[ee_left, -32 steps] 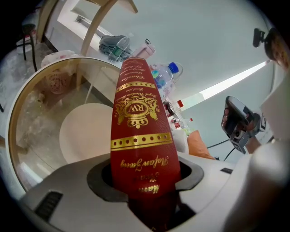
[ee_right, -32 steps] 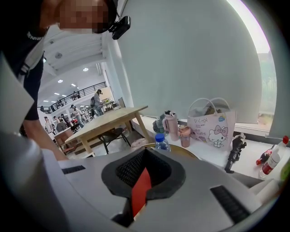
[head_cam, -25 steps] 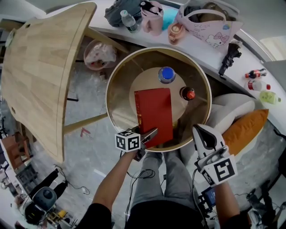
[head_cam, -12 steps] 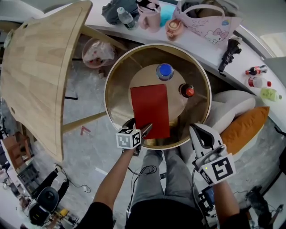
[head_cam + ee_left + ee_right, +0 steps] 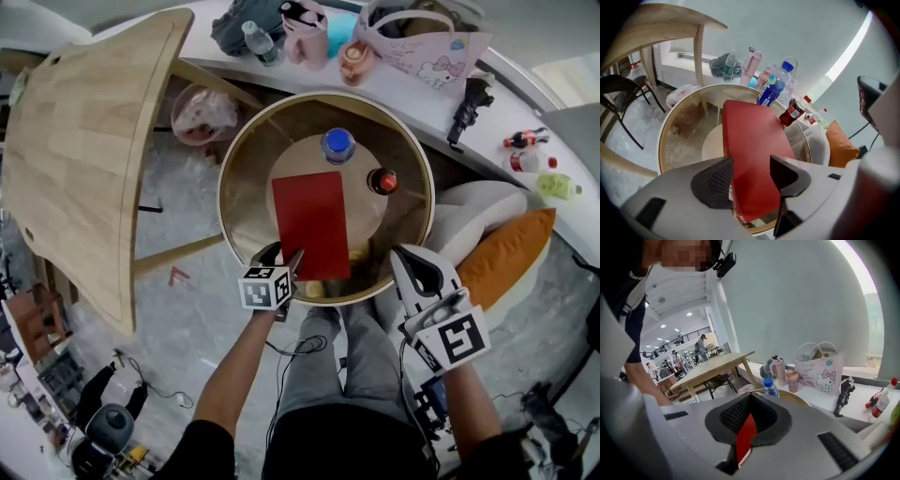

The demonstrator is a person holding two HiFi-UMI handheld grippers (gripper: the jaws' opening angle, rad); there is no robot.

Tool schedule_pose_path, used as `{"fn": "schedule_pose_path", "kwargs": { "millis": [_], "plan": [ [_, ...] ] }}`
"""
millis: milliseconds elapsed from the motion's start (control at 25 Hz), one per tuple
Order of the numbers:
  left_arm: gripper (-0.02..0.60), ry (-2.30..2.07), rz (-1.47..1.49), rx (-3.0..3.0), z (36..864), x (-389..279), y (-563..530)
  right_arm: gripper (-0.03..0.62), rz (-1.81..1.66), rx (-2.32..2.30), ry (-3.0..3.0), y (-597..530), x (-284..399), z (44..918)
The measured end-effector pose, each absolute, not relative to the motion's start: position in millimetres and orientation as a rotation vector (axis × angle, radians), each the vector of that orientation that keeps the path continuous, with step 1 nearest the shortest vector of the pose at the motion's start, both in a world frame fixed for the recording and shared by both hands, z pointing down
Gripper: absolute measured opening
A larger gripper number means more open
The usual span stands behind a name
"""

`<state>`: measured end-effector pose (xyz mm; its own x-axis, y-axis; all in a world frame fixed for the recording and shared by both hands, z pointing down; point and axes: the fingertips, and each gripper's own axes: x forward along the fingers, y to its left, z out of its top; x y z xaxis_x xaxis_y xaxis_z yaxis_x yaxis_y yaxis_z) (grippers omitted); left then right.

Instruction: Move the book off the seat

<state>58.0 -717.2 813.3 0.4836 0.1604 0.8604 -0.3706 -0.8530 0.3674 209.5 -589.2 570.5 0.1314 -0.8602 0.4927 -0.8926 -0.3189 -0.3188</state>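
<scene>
The book (image 5: 312,223) has a smooth, matt red cover and white paper page edges. The round surface (image 5: 246,202) is clear, glossy glass in a gold-coloured metal rim. The big table (image 5: 80,150) is pale wood with visible grain. The left gripper (image 5: 296,262) and right gripper (image 5: 412,262) have smooth pale-grey plastic shells, their jaws lined with black ribbed pads (image 5: 716,179). The cushion (image 5: 506,258) is orange cloth

Red book (image 5: 312,223) — closed, flat on round glass table (image 5: 247,202).
</scene>
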Motion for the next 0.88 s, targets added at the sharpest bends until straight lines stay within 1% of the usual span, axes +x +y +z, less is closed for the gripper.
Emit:
{"fn": "schedule_pose_path", "kwargs": {
  "millis": [80,160,280,360,520,680,880],
  "plan": [
    [0.219,-0.17,1.334,2.248,801.4,58.9,-722.8,0.009,0.914,2.342,-1.788,-590.4,210.7,559.1],
    [0.204,-0.167,1.284,2.279,784.9,63.9,-727.2,0.009,0.88,2.364,-1.78,-589.0,213.5,544.9],
    [0.146,-0.156,1.206,2.341,749.9,72.2,-727.3,0.009,0.841,2.398,-1.763,-577.7,214.6,521.9],
    [0.118,-0.145,1.142,2.377,720.2,77.2,-726.8,0.009,0.81,2.414,-1.746,-570.3,213.5,505.1],
    [0.021,-0.128,0.96,2.481,639.5,83.7,-727.5,0.009,0.741,2.444,-1.727,-564.2,205.5,470.9],
    [0.012,-0.073,0.775,2.587,552.6,79.1,-715.6,0.009,0.68,2.47,-1.719,-561.8,188.9,438.7],
    [0.012,-0.016,0.582,2.66,456.0,45.9,-693.8,0.009,0.602,2.496,-1.738,-559.7,151.1,392.9]
  ]
}}
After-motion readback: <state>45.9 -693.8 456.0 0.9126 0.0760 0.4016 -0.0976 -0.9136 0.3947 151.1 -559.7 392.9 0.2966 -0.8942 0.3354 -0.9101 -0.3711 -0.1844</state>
